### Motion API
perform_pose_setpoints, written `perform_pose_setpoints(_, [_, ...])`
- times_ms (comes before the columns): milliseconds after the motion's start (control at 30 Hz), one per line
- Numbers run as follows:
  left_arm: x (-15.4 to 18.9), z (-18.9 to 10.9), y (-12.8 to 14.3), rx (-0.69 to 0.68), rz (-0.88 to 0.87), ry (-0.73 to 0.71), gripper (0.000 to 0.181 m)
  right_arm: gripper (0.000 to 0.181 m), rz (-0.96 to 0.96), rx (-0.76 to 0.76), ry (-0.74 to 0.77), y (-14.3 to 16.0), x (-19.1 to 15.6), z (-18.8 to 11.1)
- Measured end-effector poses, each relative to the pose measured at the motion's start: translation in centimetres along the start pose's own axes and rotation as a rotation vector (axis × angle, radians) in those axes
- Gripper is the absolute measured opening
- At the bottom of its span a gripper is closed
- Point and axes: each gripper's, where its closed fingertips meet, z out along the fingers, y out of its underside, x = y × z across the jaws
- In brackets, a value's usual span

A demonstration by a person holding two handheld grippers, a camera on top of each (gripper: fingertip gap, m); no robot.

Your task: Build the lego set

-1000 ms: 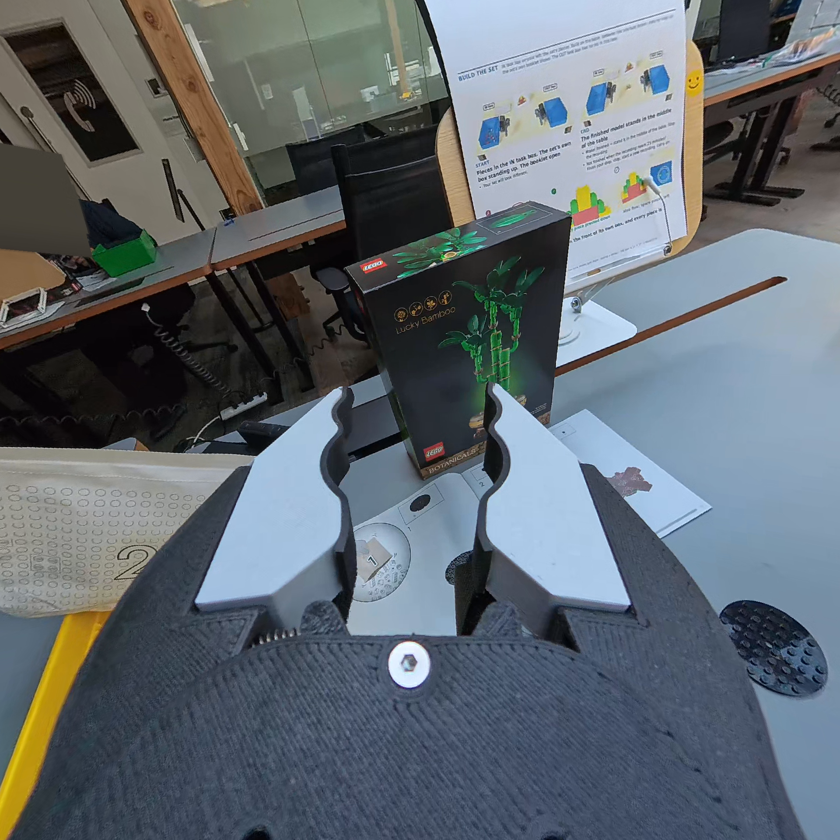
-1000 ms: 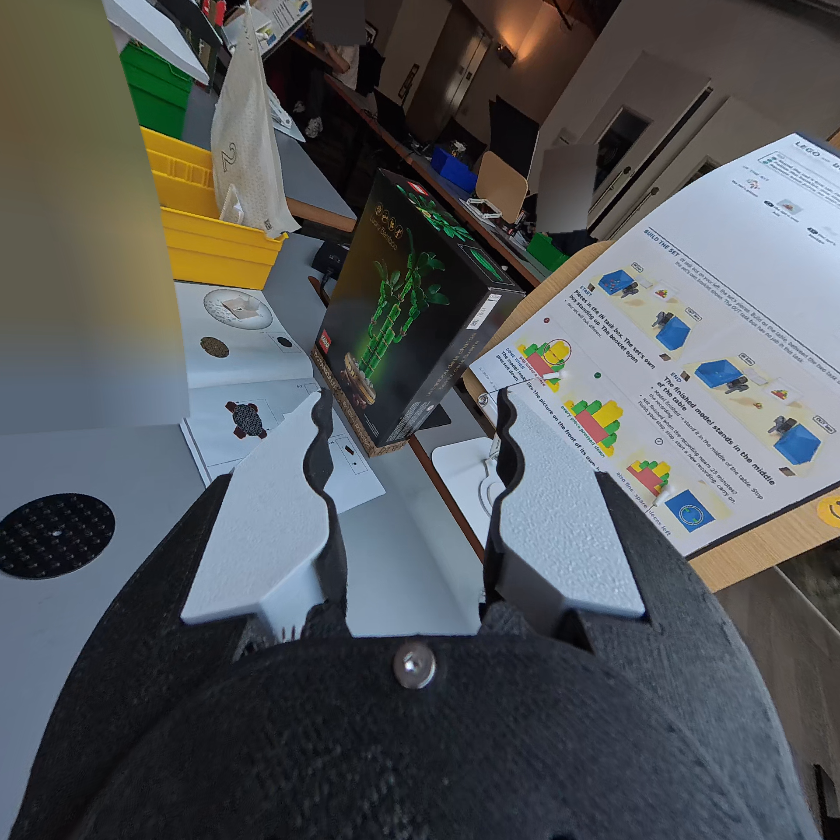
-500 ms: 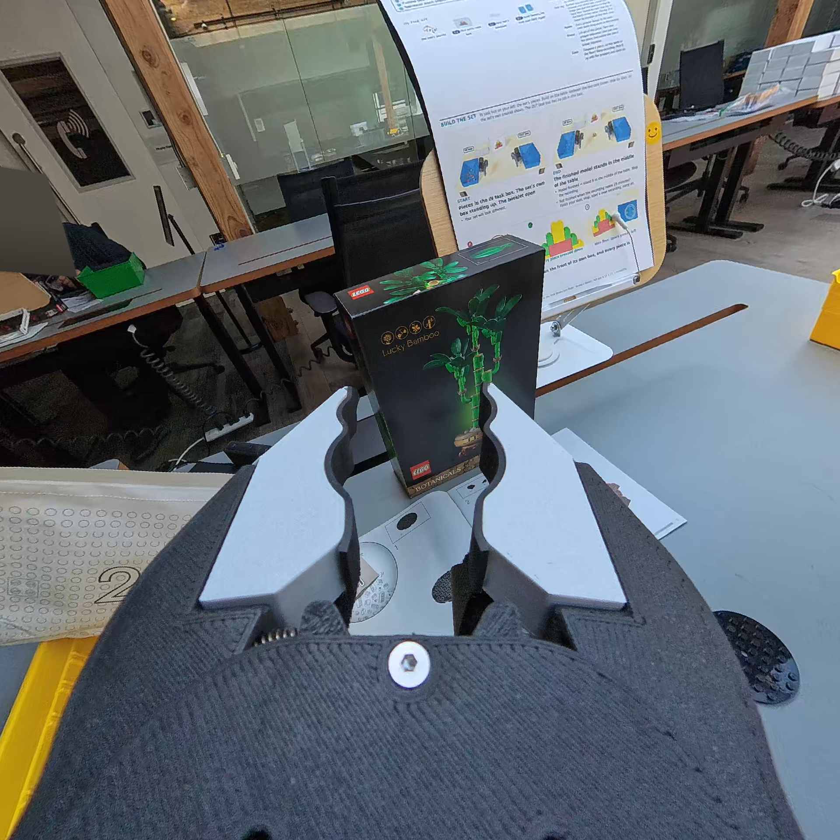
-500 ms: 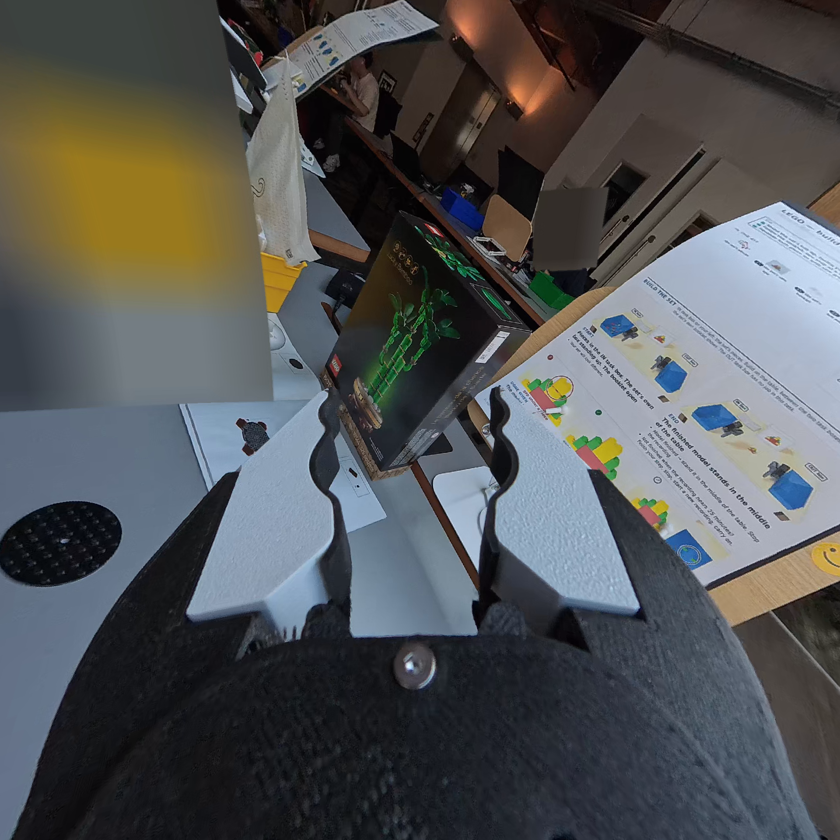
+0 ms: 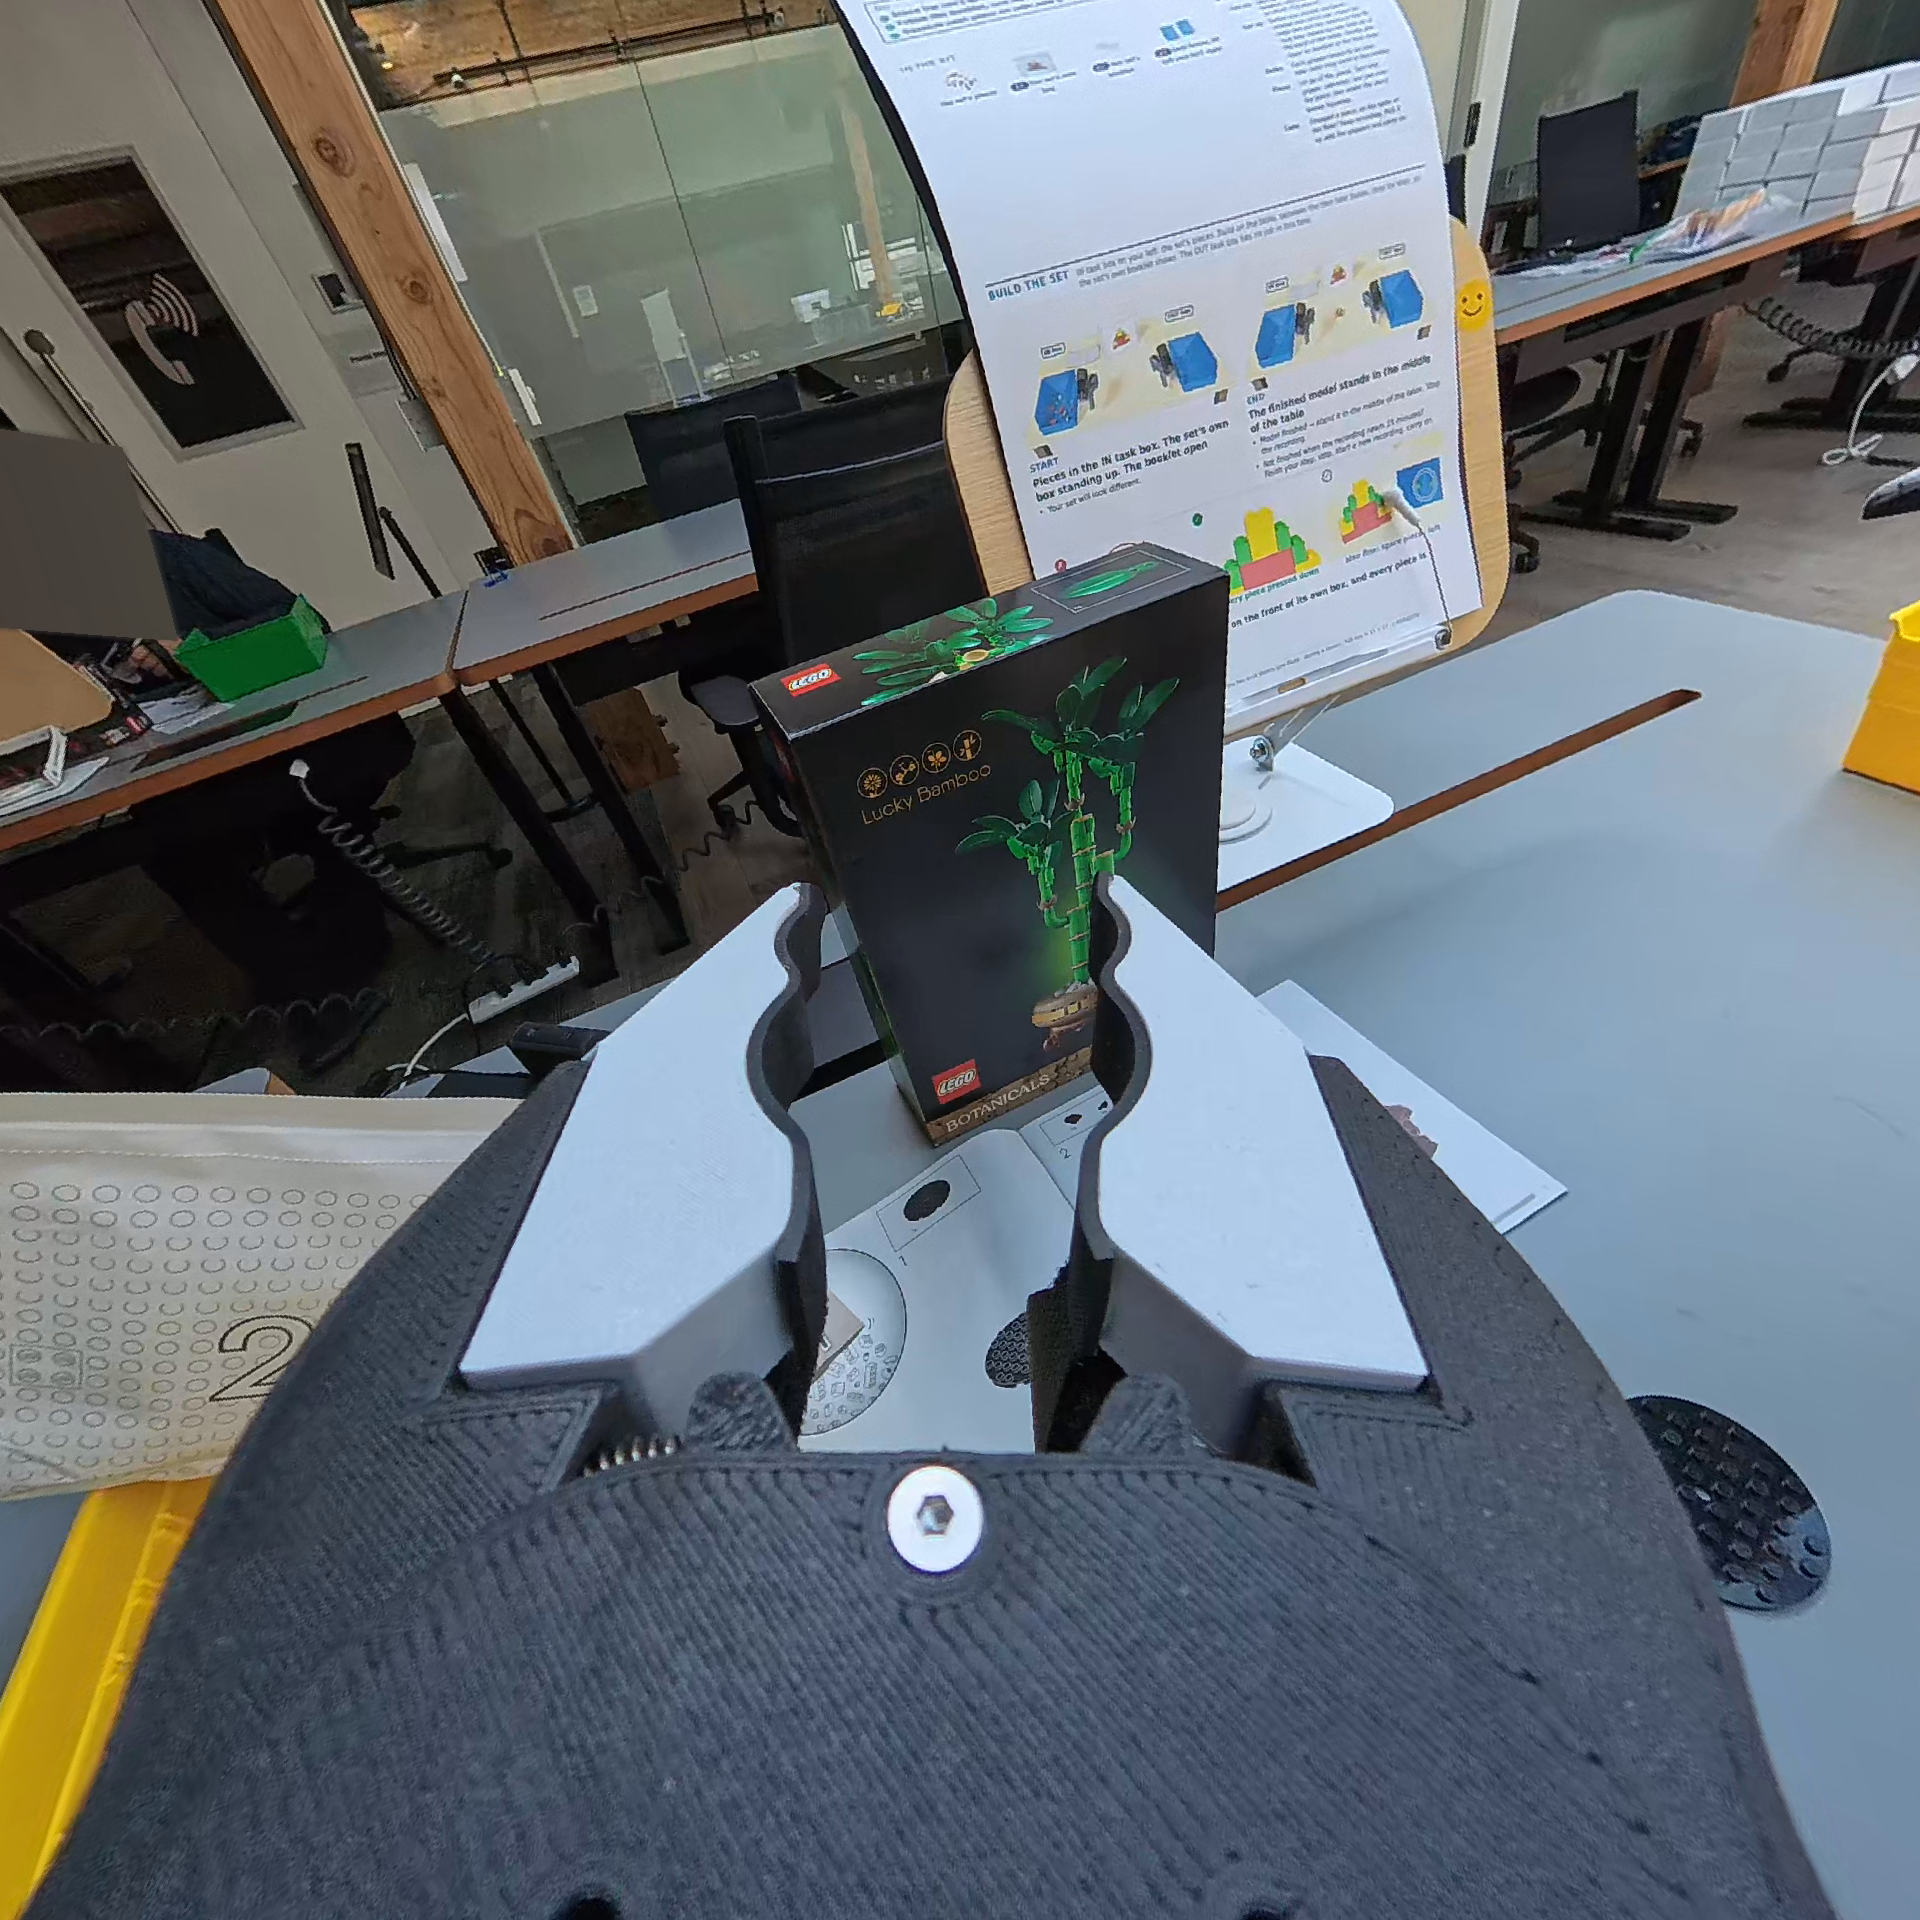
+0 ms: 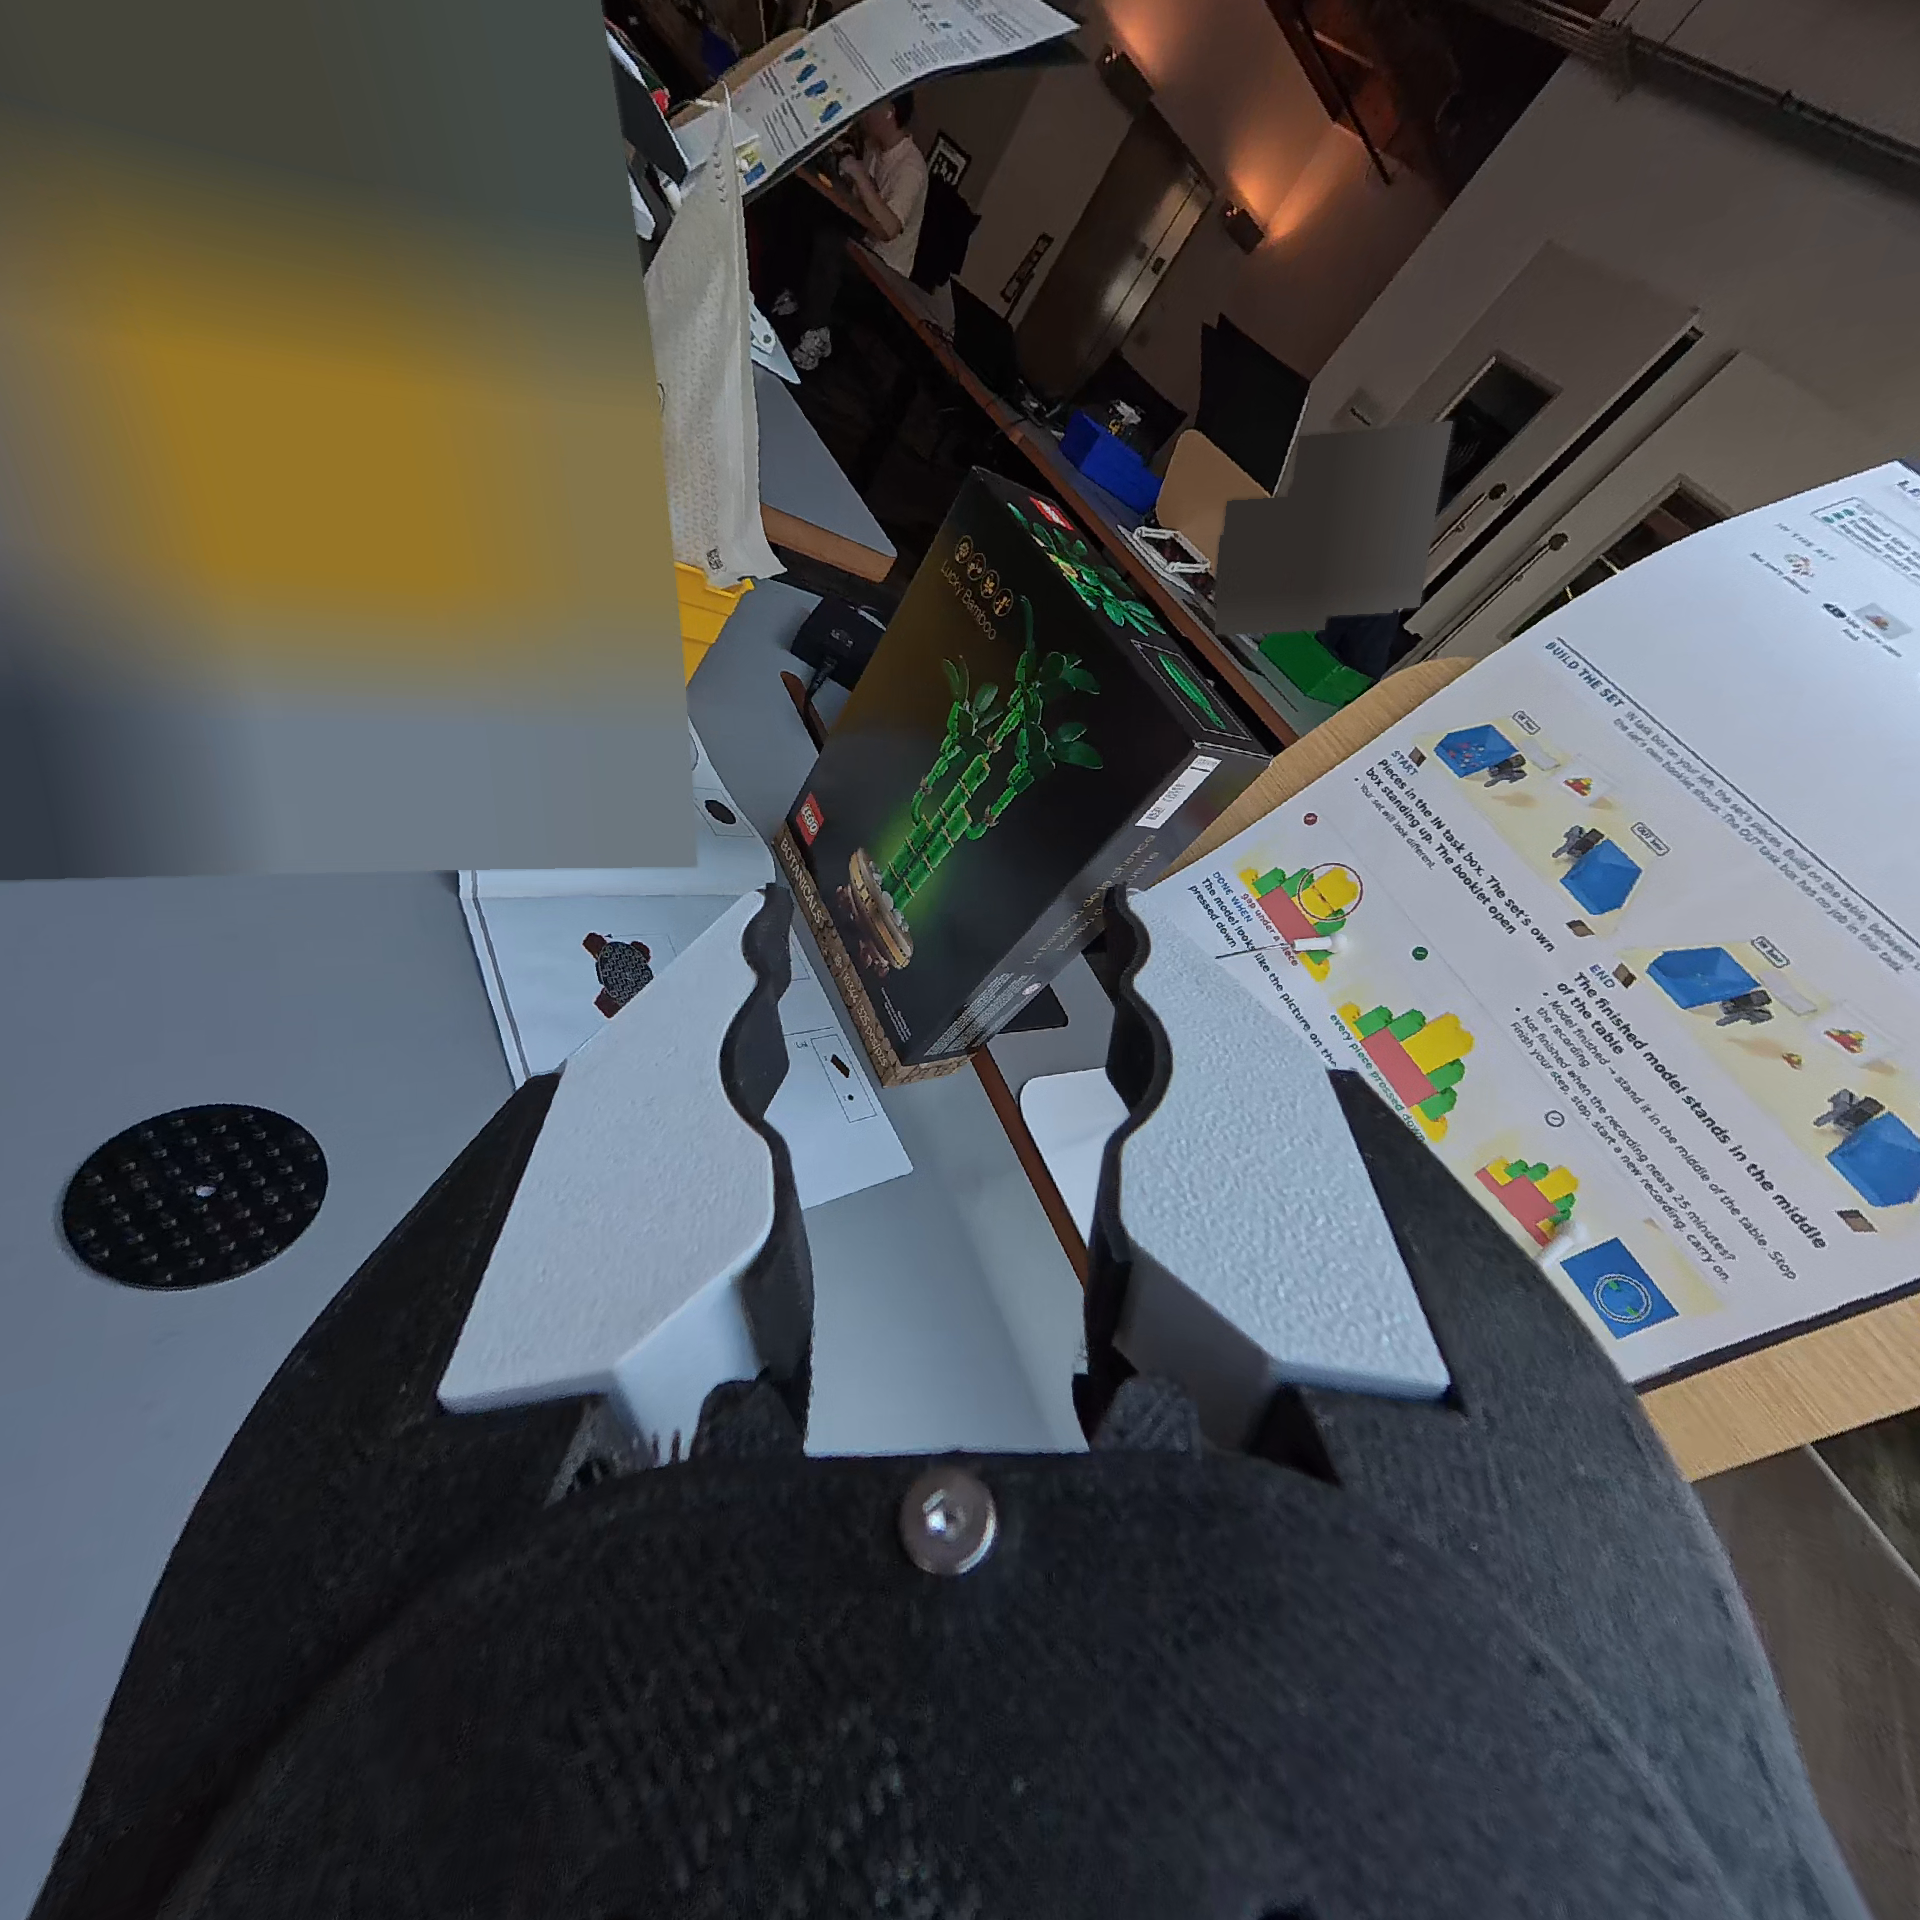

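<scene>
A black set box with a green plant picture (image 5: 997,831) stands upright on the grey table (image 5: 1610,1039); it also shows in the right wrist view (image 6: 997,790). An open instruction booklet (image 5: 956,1226) lies in front of it, also visible in the right wrist view (image 6: 551,956). A black round studded plate (image 5: 1730,1517) lies on the table, at my right gripper's left (image 6: 195,1195). My left gripper (image 5: 951,935) is open and empty above the booklet. My right gripper (image 6: 940,925) is open and empty above the table, facing the box.
A white numbered parts bag (image 5: 156,1278) lies over a yellow bin (image 5: 73,1662) at the left. A big instruction poster on a stand (image 5: 1205,343) rises behind the box (image 6: 1621,935). Another yellow bin (image 5: 1886,707) sits far right. Desks and chairs stand beyond the table. The gap from one gripper's tips to the other's is roughly 25 centimetres.
Both grippers have pulled back and tilted up a little, so the box looks farther and the round plate has shifted in view. Both stay open and empty.
</scene>
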Motion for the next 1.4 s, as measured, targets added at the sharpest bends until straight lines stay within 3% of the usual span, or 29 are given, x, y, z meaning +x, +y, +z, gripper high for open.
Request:
perform_pose_setpoints(433, [0.5, 0.2, -0.1, 0.000, 0.010, 0.014, 0.051, 0.061, -0.094, 0.057, 0.038, -0.9, 0.0, 0.1])
perform_pose_setpoints(1400, [1.9, 1.3, 0.5, -0.033, 0.057, 0.035, 0.051, 0.052, -0.170, -0.022, 0.015, 0.5, -0.6, 0.8])
